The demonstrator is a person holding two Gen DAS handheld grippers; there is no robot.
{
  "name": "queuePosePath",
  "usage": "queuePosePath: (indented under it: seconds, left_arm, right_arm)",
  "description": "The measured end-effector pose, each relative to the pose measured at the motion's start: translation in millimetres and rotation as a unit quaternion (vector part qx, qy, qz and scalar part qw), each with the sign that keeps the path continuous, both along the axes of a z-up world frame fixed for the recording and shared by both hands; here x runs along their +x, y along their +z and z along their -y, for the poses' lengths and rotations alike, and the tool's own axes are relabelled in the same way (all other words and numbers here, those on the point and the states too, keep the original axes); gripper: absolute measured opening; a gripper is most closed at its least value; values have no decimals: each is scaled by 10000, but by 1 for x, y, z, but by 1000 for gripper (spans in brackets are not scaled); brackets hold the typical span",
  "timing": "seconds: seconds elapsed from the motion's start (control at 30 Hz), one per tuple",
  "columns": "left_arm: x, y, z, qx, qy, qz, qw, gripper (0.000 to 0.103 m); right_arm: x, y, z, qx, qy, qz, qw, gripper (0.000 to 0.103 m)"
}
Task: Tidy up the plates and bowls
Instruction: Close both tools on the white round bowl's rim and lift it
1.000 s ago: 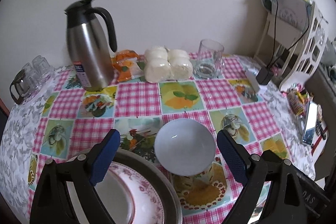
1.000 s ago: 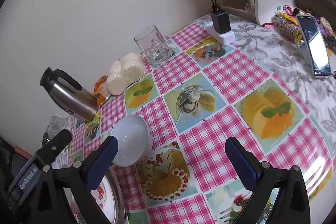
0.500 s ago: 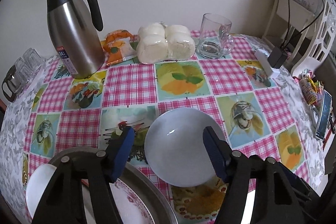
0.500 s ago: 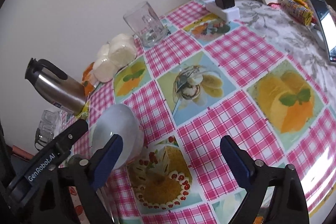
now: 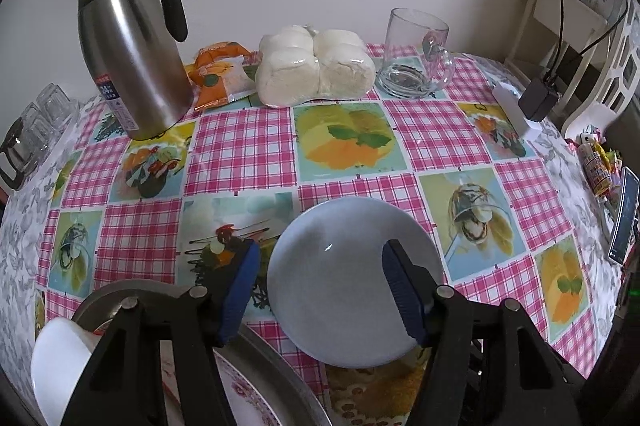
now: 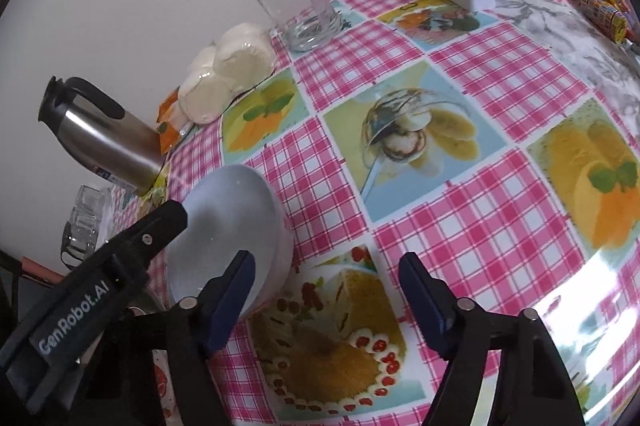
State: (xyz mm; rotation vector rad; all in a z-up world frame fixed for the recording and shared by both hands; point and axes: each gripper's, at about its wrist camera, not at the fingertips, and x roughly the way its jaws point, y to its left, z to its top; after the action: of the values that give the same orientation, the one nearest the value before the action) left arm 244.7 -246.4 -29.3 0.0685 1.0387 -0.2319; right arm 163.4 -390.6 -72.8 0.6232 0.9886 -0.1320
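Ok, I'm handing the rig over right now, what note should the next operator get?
Left gripper: open, low over the pale blue bowl, one finger outside its rim, one above its inside; no grip.
Right gripper: open, jaws closing on nothing; the bowl is by its left finger.
Done: floral plate sits on the metal plate, white dish at its left.
Left to do: grasp the blue bowl, probably stack it there.
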Motion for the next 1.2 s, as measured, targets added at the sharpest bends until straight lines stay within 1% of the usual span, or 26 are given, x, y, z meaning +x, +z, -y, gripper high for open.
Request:
queuePosePath:
  seconds: [0.07,0.13,0.27,0.37,0.5,0.57,0.7,0.87,0.93,1.07,1.2]
  left_arm:
    - [1,-2,0,-3,5,-13,10000,65]
    - [3,-4,-1,-13,24,-48,10000,65]
    - [4,-7,-2,-30,39,-92,9999,65]
    - [4,-7,-2,-51,41,-114,9999,65]
    - [5,-8,-2,-51,47,-132,9999,65]
    - [5,-8,-2,-54,59,-139,9999,65]
    - [4,-8,-3,-102,56,-151,9998,65]
    - [4,-8,-2,-49,21,-167,9998,65]
    - [4,-10,-1,-51,4,-208,9998,65]
    - [4,-13,1,-34,-41,-282,9996,65]
    - [3,-16,5,-23,-124,-373,9992,65]
  right_arm:
    - [3,-4,-2,19,-1,-60,10000,66]
    - [5,-6,-3,71,-5,-84,9999,63]
    - [8,-9,-7,205,37,-28,9998,50]
    - [11,-8,-12,237,115,72,9996,34]
    - [15,-7,-18,232,212,147,9994,23]
    - [16,-8,-19,285,246,165,9992,16]
    - [15,-6,-18,225,279,145,9993,15]
    - [11,-6,-8,210,185,77,9996,14]
    - [9,-7,-3,289,114,44,9995,14]
    - [6,-6,7,178,1,-55,9998,14]
    - [3,-4,16,183,-119,-125,9997,14]
